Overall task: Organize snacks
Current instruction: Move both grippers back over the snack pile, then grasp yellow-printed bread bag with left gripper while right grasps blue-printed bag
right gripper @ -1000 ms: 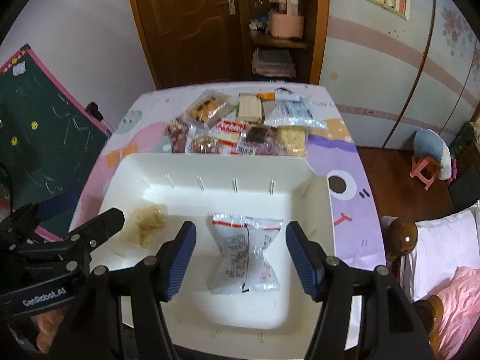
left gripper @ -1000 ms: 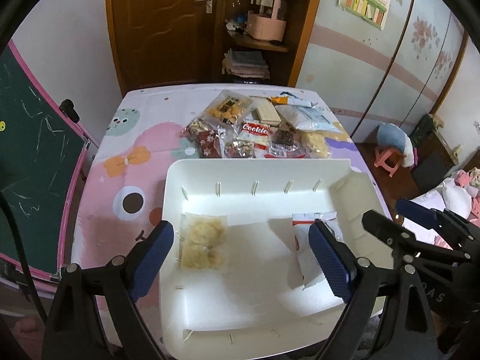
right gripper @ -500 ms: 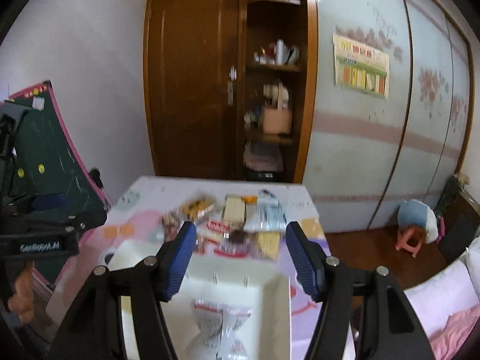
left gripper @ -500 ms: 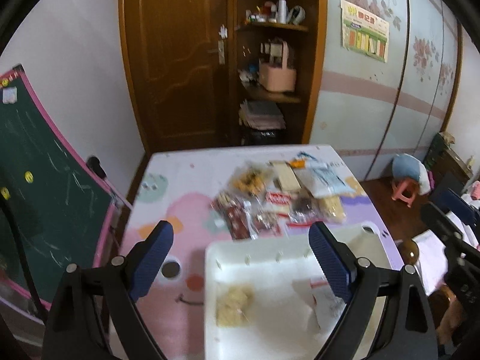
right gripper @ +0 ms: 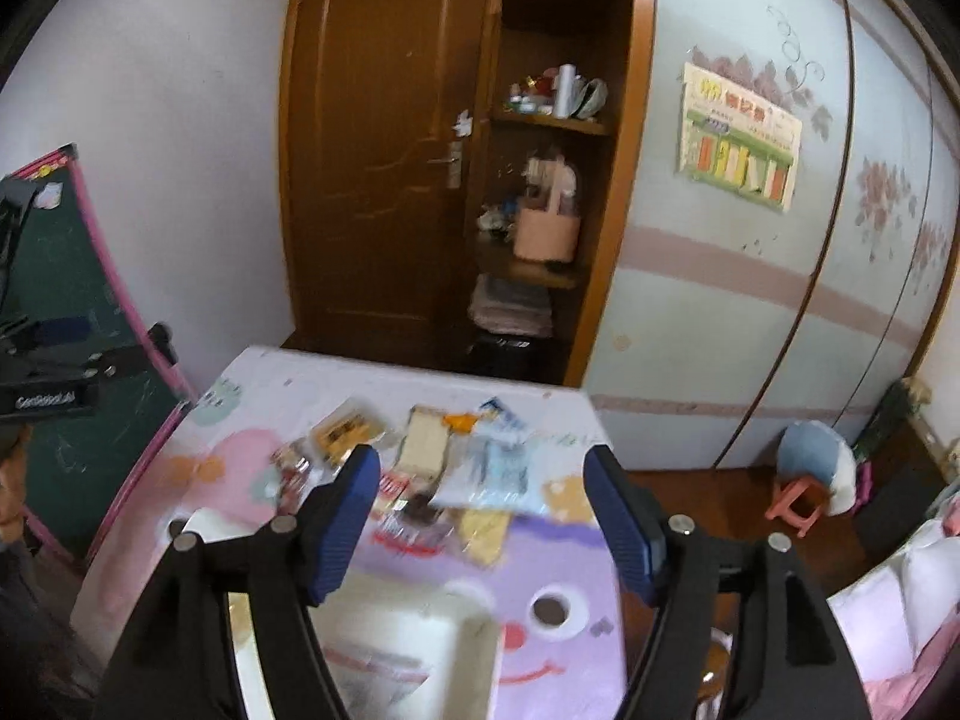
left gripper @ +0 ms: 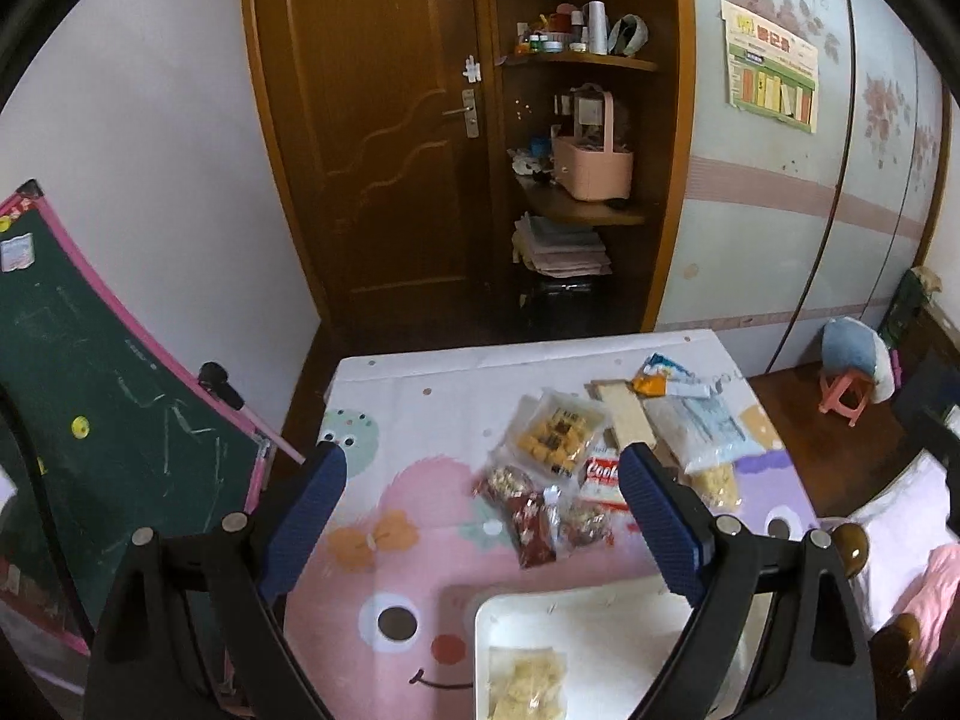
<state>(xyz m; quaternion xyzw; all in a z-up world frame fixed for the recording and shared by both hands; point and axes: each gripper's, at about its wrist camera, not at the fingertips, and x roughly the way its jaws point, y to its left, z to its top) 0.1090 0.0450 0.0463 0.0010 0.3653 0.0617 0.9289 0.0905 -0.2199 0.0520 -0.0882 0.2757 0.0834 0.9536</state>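
Left wrist view: your left tool (left gripper: 480, 516) stands wide open, holding nothing. White tray (left gripper: 600, 618) on the desk (left gripper: 420, 396), one pale snack packet (left gripper: 525, 684) inside. Loose snack packets (left gripper: 558, 456) lie clustered beyond the tray's far rim. Right wrist view, blurred: your right tool (right gripper: 483, 525), jaws opening, nothing between them; a wrapped packet (right gripper: 378, 675) lies in the tray.

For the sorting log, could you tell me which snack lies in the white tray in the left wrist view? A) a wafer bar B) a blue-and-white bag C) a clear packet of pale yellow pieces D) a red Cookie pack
C: a clear packet of pale yellow pieces lies inside the tray; the other snacks sit on the table beyond it.
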